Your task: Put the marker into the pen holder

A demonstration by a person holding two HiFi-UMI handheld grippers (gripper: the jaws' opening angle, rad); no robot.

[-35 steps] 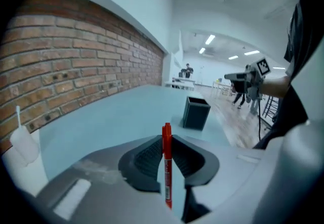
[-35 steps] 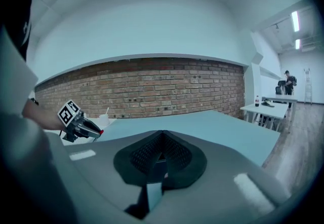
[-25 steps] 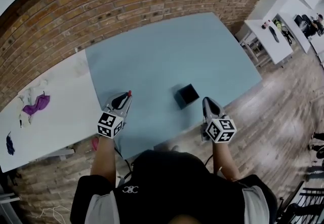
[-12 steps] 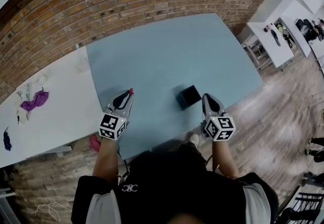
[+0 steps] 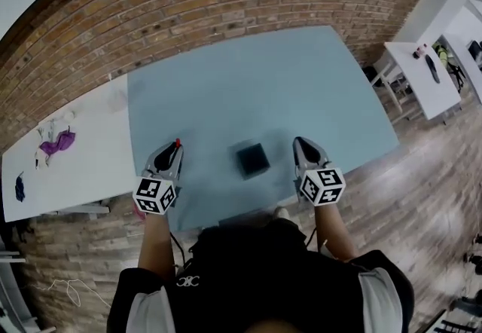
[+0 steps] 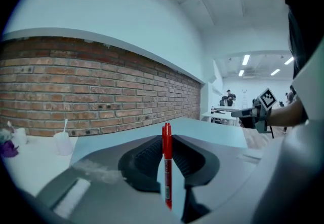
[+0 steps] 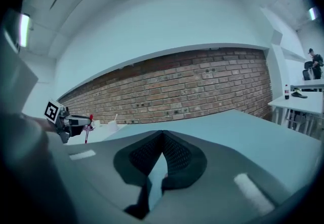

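Observation:
A red marker stands upright between the jaws of my left gripper, which is shut on it. In the head view the marker's red tip sticks out of the left gripper at the near left of the blue table. The black square pen holder sits on the table between the two grippers, apart from both. To its right my right gripper has its jaws shut with nothing between them. The right gripper view shows the left gripper and the marker far left.
A brick wall runs behind the blue table. A white table with a purple thing and a white cup adjoins on the left. More white tables stand on the wooden floor at right.
The right gripper has drawn away from the pen holder to the right. The left gripper with the marker has shifted a little. The head view has swung, so the holder sits lower and further left.

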